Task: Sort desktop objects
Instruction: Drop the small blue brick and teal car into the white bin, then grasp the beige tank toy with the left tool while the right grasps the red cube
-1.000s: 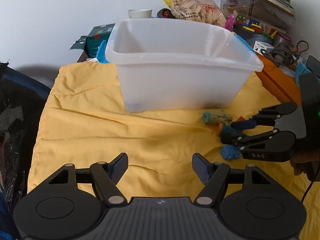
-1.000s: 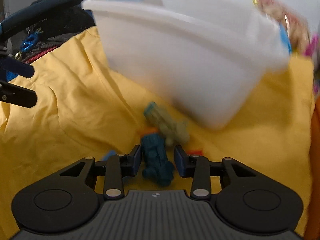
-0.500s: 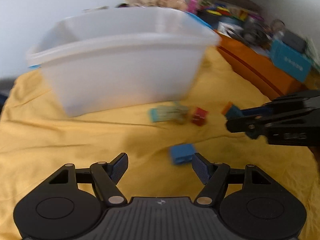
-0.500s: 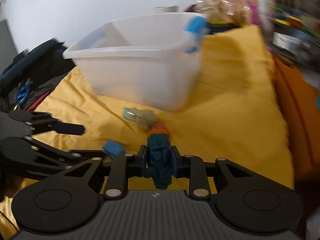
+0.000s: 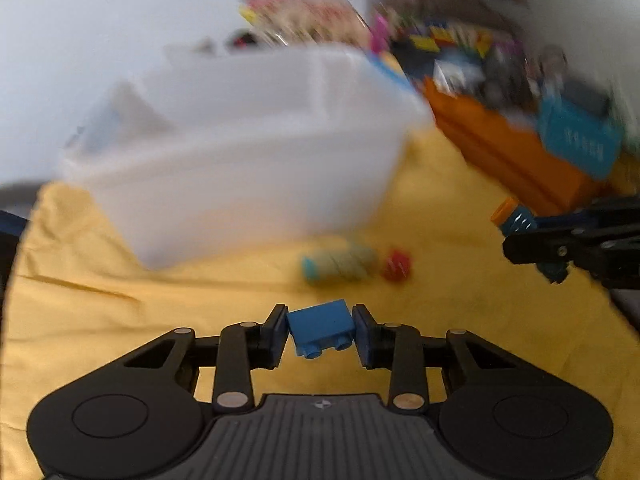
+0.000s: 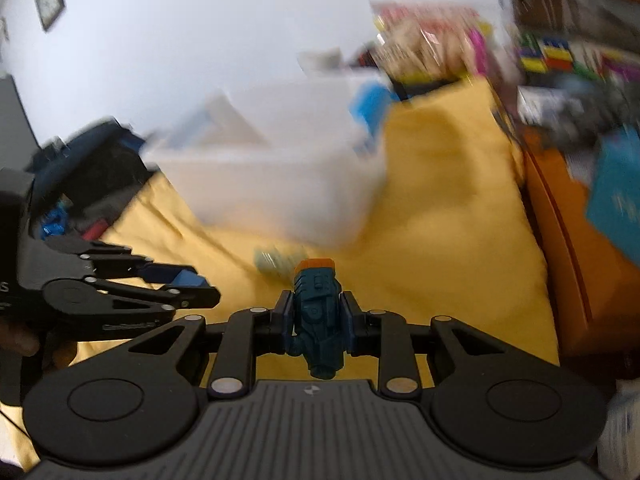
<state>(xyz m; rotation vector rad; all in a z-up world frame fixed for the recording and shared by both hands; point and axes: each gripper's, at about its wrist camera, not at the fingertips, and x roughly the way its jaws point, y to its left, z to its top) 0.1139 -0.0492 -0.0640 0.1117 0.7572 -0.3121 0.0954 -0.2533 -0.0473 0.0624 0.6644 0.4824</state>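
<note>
My left gripper (image 5: 320, 330) is shut on a blue brick (image 5: 321, 327) and holds it just above the yellow cloth (image 5: 120, 320). My right gripper (image 6: 316, 320) is shut on a dark teal toy with an orange cap (image 6: 316, 312), lifted off the cloth; it also shows at the right of the left wrist view (image 5: 516, 220). A white plastic bin (image 5: 240, 152) stands behind, blurred. A pale green and teal toy (image 5: 340, 266) and a small red piece (image 5: 397, 266) lie on the cloth in front of the bin.
An orange box (image 5: 500, 152) with a teal box (image 5: 576, 140) on it runs along the right, with cluttered toys and a snack bag (image 5: 304, 16) behind. A dark bag (image 6: 80, 168) sits at the cloth's left edge.
My left gripper moved forward and closed on the blue brick. My right gripper rose with the teal toy in it. Both views swung and are motion-blurred.
</note>
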